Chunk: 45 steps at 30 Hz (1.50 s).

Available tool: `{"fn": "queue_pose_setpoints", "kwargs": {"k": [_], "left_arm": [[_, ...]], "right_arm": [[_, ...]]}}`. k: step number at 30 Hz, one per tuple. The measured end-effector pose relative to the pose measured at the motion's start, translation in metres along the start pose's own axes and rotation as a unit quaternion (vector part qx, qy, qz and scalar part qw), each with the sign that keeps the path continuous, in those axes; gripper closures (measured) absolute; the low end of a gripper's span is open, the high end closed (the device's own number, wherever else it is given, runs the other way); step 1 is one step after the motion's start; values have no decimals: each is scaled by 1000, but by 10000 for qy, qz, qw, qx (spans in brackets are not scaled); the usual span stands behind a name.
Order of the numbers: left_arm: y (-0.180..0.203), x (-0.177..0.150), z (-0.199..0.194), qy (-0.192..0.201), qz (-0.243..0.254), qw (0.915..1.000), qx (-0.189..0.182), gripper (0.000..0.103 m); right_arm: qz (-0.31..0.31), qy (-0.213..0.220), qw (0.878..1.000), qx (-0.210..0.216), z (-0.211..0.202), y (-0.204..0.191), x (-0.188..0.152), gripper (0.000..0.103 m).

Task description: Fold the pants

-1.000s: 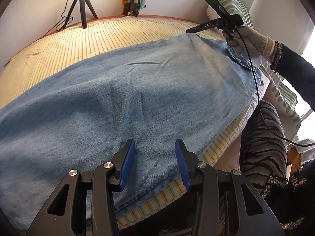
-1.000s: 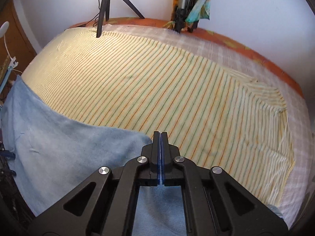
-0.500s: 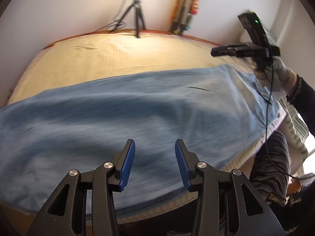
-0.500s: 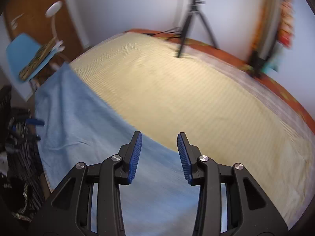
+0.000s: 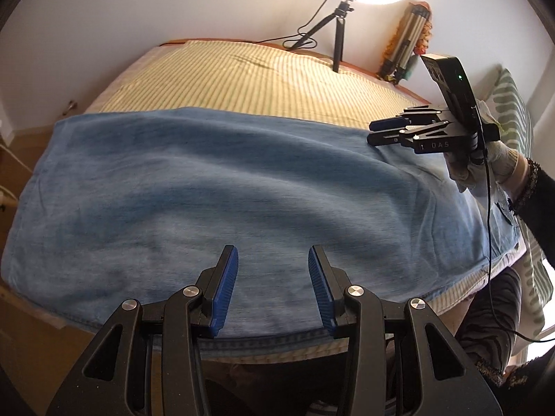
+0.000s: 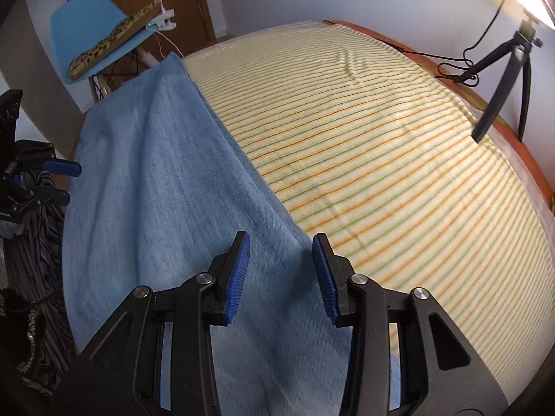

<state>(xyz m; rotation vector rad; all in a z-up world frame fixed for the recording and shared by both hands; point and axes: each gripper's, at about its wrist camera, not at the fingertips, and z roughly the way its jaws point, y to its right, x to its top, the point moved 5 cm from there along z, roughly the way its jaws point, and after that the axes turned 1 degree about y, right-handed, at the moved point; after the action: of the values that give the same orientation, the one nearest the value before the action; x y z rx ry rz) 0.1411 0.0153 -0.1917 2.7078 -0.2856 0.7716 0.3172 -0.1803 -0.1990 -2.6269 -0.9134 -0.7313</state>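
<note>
On the striped bed [image 6: 381, 159], the denim pants [image 5: 222, 187] lie flat; your left gripper [image 5: 273, 287] and right gripper [image 6: 280, 274] hover released, fingers [image 6: 237, 274] spread, grasping nothing.

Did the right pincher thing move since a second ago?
Yes. The right gripper let go of the jeans, opened, and swung left: the tripod slid from upper left to far right.

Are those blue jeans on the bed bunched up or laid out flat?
Laid out flat. The jeans lie lengthwise in one long smooth strip on the striped bedspread; neither open gripper holds them.
</note>
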Motion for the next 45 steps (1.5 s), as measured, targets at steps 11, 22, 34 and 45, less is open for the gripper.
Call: {"fn": "queue_pose_setpoints", "kwargs": {"k": [11, 22, 34, 45], "left_arm": [[-21, -16, 6, -112, -363, 9992, -83, 62], [-101, -25, -51, 429, -2054, 9776, -161, 54], [-223, -73, -101, 1094, -4297, 8962, -118, 49], [-273, -107, -76, 1279, -5397, 8311, -406, 49]], "right_arm": [[-59, -30, 9938, -1114, 7, 7, 7, 102], [894, 686, 9914, -658, -56, -7, 2, 49], [1332, 995, 9847, -519, -87, -64, -49, 42], [1470, 1270, 9795, -540, -122, -90, -58, 41]]}}
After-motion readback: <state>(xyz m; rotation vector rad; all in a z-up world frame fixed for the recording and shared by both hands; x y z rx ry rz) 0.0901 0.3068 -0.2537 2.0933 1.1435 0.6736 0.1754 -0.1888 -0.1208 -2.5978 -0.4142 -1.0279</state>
